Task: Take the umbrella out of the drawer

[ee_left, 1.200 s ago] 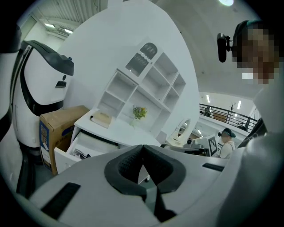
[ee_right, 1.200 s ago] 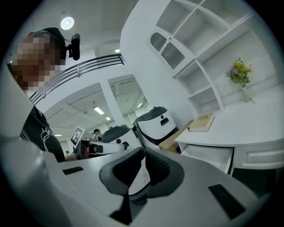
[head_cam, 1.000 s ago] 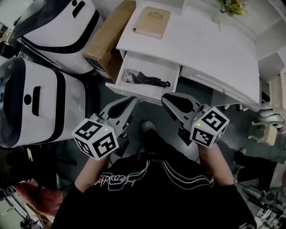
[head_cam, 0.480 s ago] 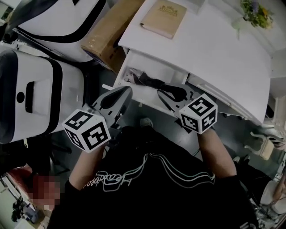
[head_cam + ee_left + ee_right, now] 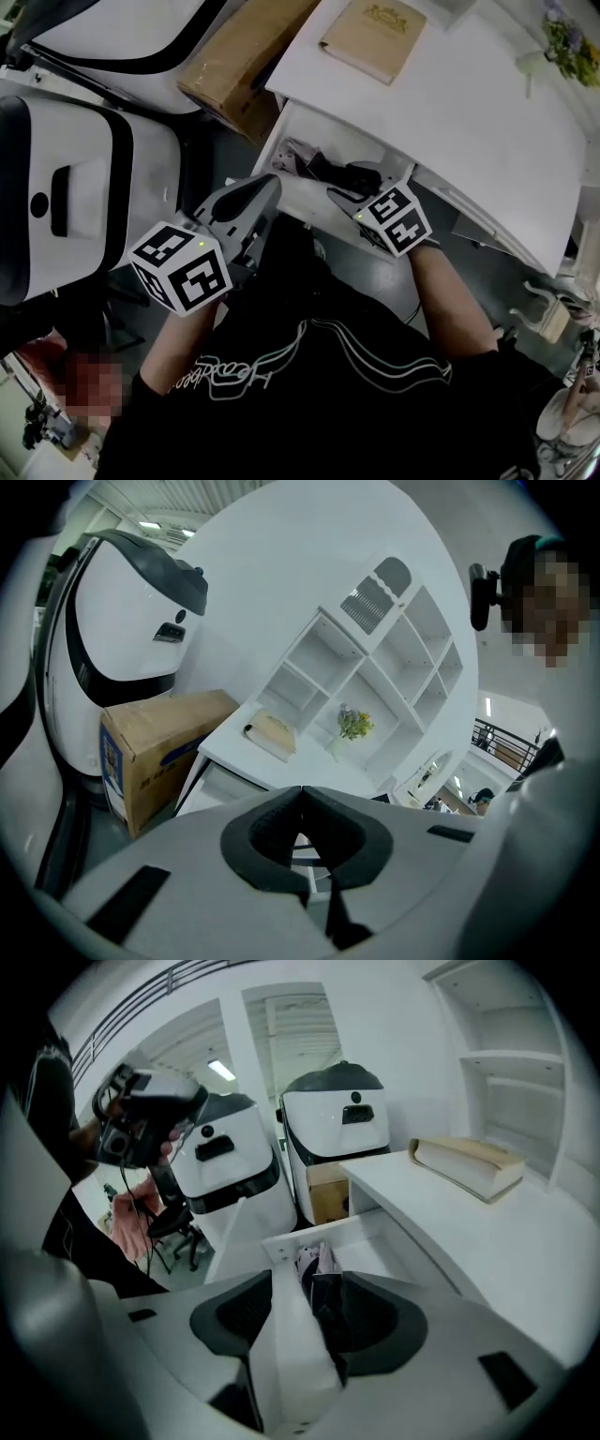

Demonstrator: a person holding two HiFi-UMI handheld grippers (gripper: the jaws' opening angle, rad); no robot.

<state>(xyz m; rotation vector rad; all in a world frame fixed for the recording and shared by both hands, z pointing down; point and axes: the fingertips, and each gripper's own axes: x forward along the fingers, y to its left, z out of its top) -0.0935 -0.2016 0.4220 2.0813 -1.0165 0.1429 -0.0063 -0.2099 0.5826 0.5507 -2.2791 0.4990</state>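
Right hand-held gripper [image 5: 345, 195] has advanced to the umbrella [image 5: 349, 174] in the drawer [image 5: 305, 202].

Umbrella [image 5: 322, 170] half-hidden behind right gripper [image 5: 339, 193] — drawer [image 5: 292, 127] interior mostly blocked, box [image 5: 234, 70] cut off

White desk [image 5: 450, 112], cardboard box [image 5: 244, 66] beside it, white shelving [image 5: 375, 682], dark grey floor [image 5: 372, 277].

In front of me: white drawer [image 5: 319, 127] pulled open, dark folded umbrella [image 5: 335, 174] lying flat inside, lengthwise, near front wall.
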